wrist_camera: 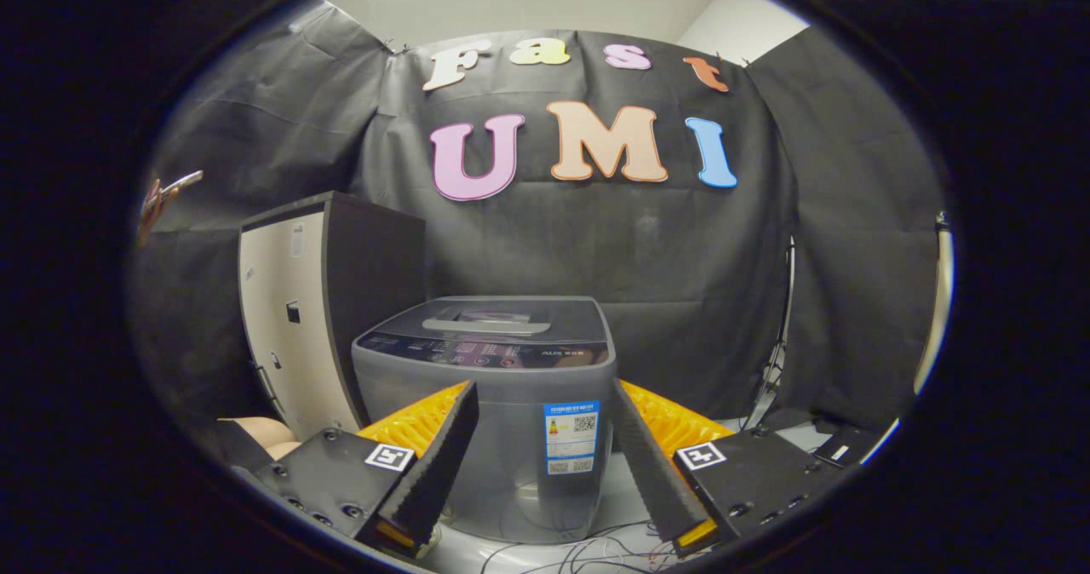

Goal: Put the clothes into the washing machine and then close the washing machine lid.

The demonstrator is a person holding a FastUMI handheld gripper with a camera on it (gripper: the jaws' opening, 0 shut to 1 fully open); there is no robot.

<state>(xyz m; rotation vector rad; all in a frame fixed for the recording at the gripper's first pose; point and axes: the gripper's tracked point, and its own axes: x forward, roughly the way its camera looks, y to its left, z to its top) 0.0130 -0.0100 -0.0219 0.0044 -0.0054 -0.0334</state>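
Observation:
A small grey top-loading washing machine (pixel 485 404) stands on the floor straight ahead, beyond my fingers. Its lid (pixel 502 314) lies flat and shut, with a control panel along the front edge. My gripper (pixel 543 399) is open, its two fingers spread wide with nothing between them, framing the machine's front. I see no clothes in this view.
A dark cabinet with a pale door (pixel 319 301) stands left of the machine, close beside it. Loose cables (pixel 588 548) lie on the floor in front of the machine. A light stand (pixel 779 344) and a dark box (pixel 839 446) sit at the right. A person's hand (pixel 255 429) shows low at left.

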